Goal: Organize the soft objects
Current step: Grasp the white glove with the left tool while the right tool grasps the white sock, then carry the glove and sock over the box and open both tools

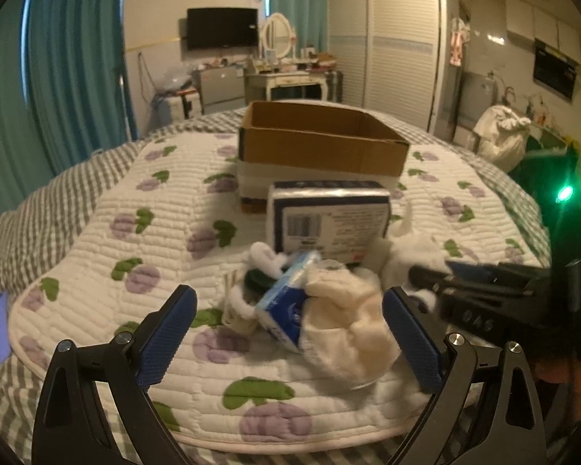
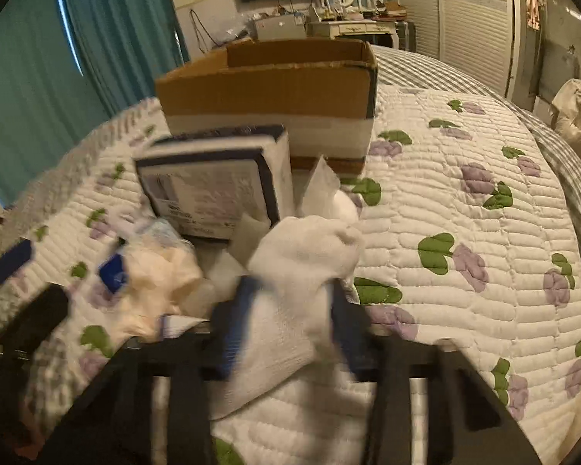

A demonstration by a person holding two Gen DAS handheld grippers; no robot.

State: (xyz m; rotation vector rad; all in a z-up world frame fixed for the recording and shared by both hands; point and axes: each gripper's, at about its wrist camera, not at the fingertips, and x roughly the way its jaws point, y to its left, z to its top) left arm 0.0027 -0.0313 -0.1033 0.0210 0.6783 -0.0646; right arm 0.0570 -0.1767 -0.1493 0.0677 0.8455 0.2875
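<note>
An open cardboard box [image 1: 321, 143] [image 2: 267, 89] stands on the quilted bed. In front of it lies a blue-and-white tissue pack [image 1: 329, 217] [image 2: 213, 186]. A pile of soft things lies nearer: a cream cloth [image 1: 348, 321] [image 2: 166, 283], a small blue packet [image 1: 282, 306] and white fluffy pieces [image 1: 267, 257]. My left gripper [image 1: 288, 333] is open around the cream cloth, fingers either side. My right gripper [image 2: 290, 310] is shut on a white sock [image 2: 302, 271]; it also enters the left wrist view from the right [image 1: 426, 275].
The floral quilt [image 1: 135, 232] [image 2: 464, 213] covers a grey checked bedspread [image 1: 31, 213]. Teal curtains [image 1: 69, 58] hang at the left. A dressing table [image 1: 290, 73], a TV [image 1: 222, 27] and wardrobes [image 1: 387, 38] stand behind the bed.
</note>
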